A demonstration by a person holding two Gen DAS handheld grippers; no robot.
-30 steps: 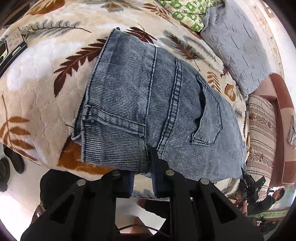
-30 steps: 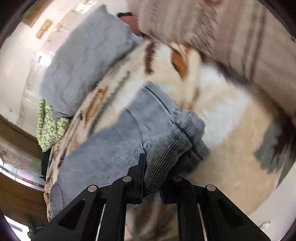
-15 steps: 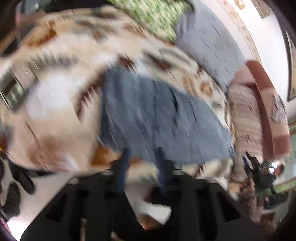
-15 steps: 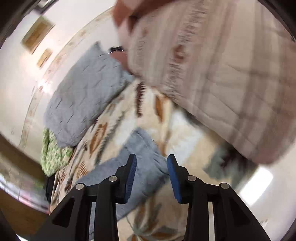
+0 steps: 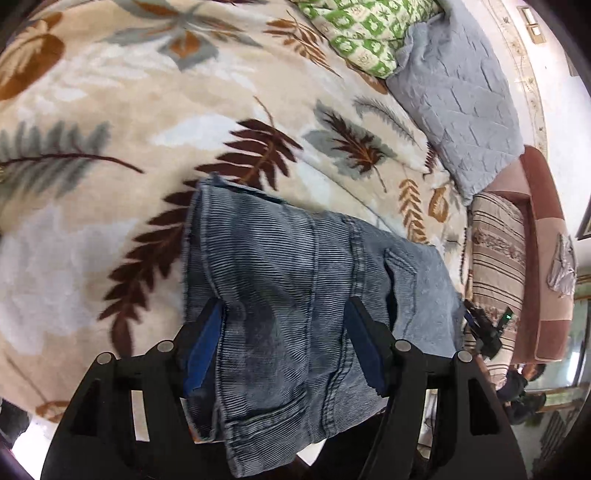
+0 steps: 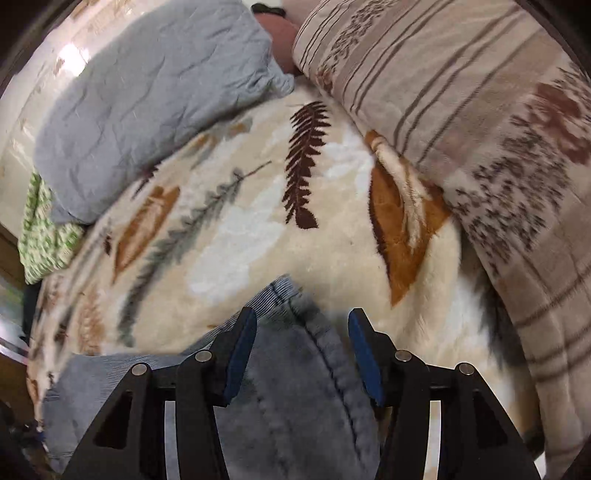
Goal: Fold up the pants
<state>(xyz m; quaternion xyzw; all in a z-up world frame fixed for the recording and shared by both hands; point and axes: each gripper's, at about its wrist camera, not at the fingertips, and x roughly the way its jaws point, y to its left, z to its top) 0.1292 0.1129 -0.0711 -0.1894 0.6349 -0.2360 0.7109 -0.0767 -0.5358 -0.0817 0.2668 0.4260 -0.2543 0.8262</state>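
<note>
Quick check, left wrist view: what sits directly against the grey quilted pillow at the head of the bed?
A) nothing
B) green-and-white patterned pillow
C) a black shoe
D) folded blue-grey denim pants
B: the green-and-white patterned pillow butts up against the grey quilted pillow, while the folded blue-grey denim pants lie apart, lower on the leaf-print fleece blanket.

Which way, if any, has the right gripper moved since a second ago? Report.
Yes: the right gripper moved toward the striped cushion, now larger in view. Its jaws have just been opening; the jeans lie between them, unclamped.
</note>
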